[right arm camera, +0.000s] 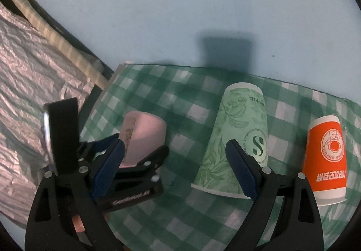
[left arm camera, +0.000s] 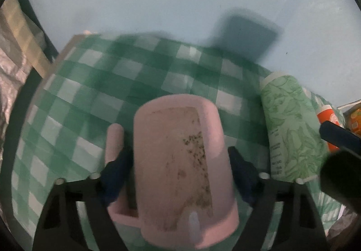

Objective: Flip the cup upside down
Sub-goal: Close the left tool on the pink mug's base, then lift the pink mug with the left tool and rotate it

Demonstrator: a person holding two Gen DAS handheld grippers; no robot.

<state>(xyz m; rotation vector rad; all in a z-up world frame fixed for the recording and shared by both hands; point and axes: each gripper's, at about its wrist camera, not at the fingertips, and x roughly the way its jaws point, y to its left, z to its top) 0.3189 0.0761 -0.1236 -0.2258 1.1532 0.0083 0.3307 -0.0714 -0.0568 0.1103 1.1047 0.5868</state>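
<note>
A pink mug [left arm camera: 178, 160] with a handle on its left and a worn brown patch is held between the blue pads of my left gripper [left arm camera: 180, 167], base pointing away, rim toward the camera, above the green checked cloth [left arm camera: 90, 84]. The right wrist view shows the same pink mug [right arm camera: 144, 136] in the left gripper [right arm camera: 137, 156], base up. My right gripper [right arm camera: 178, 160] is open and empty, in front of a green paper cup [right arm camera: 239, 138].
The green paper cup [left arm camera: 291, 127] and an orange paper cup [right arm camera: 325, 158] stand upside down on the cloth [right arm camera: 171, 97] at the right. A pale blue wall [right arm camera: 180, 14] rises behind. Crinkled silver sheet [right arm camera: 29, 75] lies off the table's left edge.
</note>
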